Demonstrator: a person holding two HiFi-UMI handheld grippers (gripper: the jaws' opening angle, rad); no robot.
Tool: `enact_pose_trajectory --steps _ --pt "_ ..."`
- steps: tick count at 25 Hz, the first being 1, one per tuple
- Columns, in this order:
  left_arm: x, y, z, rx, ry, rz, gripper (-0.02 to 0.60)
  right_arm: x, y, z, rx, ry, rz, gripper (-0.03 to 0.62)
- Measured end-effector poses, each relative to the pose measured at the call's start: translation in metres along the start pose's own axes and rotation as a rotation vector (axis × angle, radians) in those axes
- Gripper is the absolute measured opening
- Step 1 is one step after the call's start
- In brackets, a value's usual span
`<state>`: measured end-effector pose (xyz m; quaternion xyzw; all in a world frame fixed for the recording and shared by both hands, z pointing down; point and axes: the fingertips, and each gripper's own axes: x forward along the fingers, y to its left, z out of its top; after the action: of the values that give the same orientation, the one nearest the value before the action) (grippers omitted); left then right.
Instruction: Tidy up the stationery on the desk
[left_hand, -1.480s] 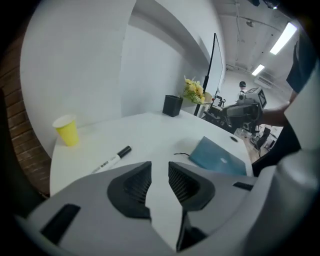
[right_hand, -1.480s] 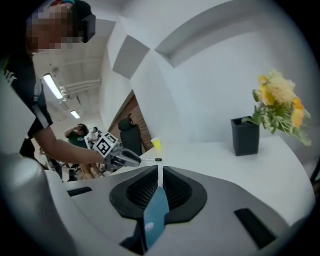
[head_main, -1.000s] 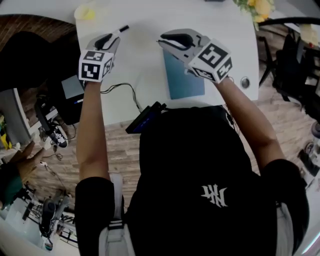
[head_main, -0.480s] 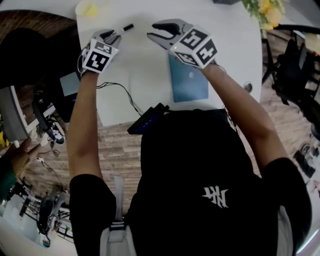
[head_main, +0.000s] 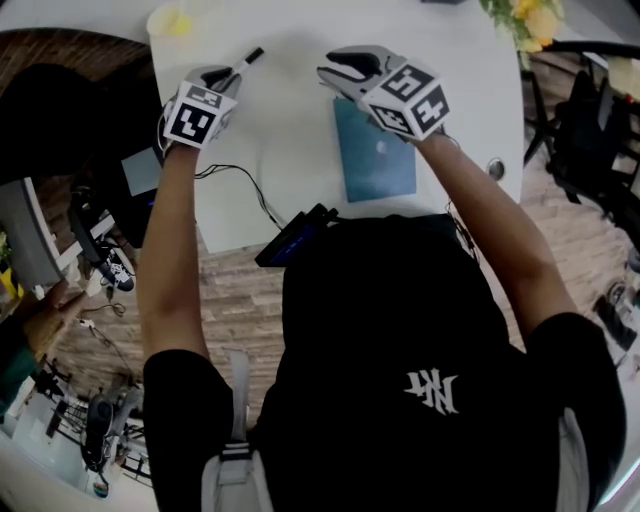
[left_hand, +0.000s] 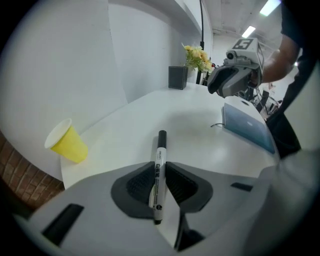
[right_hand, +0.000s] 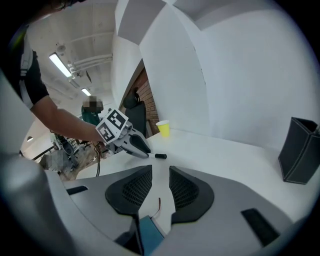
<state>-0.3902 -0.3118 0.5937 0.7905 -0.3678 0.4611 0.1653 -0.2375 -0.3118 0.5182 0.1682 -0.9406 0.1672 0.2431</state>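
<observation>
Seen from above, a person works at one white desk (head_main: 290, 150) with two hand-held grippers. One blue notebook (head_main: 375, 165) lies flat on it. The left gripper (head_main: 218, 76), well to the notebook's left, has just been closing its jaws and now clamps one black-capped white marker (left_hand: 161, 145), whose capped end sticks out ahead of the pads. The right gripper (head_main: 345, 68) hangs over the notebook's far left corner; its jaws have just been opening and stand apart with nothing between them. One yellow paper cup (head_main: 172, 22) lies further left than the marker. One dark box (right_hand: 300, 150) stands beyond the notebook, beside one bunch of yellow flowers (head_main: 520, 18).
</observation>
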Motion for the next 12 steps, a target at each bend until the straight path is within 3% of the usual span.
enact_pose_trajectory --steps 4,12 --pt "-0.012 -0.018 0.004 -0.176 -0.055 -0.061 0.069 -0.025 -0.003 -0.015 0.031 -0.01 -0.032 0.124" --pt "-0.045 -0.075 0.053 -0.446 -0.278 -0.2 0.069 -0.099 -0.005 -0.05 0.121 -0.069 -0.127 0.124"
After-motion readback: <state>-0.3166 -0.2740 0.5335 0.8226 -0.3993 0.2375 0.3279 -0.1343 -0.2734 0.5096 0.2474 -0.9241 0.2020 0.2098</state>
